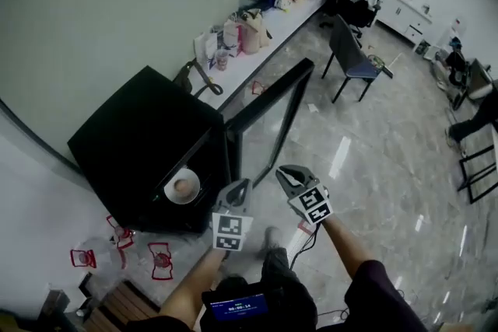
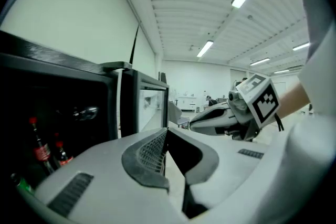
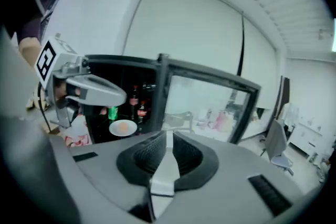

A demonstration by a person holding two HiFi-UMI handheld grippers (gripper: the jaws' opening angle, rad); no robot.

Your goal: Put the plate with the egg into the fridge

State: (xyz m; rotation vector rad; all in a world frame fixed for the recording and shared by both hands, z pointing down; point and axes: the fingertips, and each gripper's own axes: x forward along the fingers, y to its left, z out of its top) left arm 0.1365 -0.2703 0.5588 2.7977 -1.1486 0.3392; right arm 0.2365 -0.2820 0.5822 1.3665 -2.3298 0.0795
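Observation:
A black mini fridge (image 1: 144, 140) stands with its glass door (image 1: 272, 109) swung open. On a shelf inside rests the white plate (image 1: 184, 187) carrying a brown egg (image 1: 181, 185); the right gripper view also has the plate (image 3: 123, 127) in the fridge. Both grippers hang in the air in front of the opening, apart from the plate. My left gripper (image 1: 240, 185) is shut and empty, its fingertips meeting (image 2: 166, 131). My right gripper (image 1: 282, 172) is shut with nothing between its pads (image 3: 168, 136).
Red-capped bottles (image 2: 41, 145) and a green can (image 3: 112, 112) stand inside the fridge. Red-and-white packets (image 1: 159, 256) lie on the floor at its left. A chair (image 1: 354, 58) stands farther off, and bags (image 1: 245, 31) line the window ledge.

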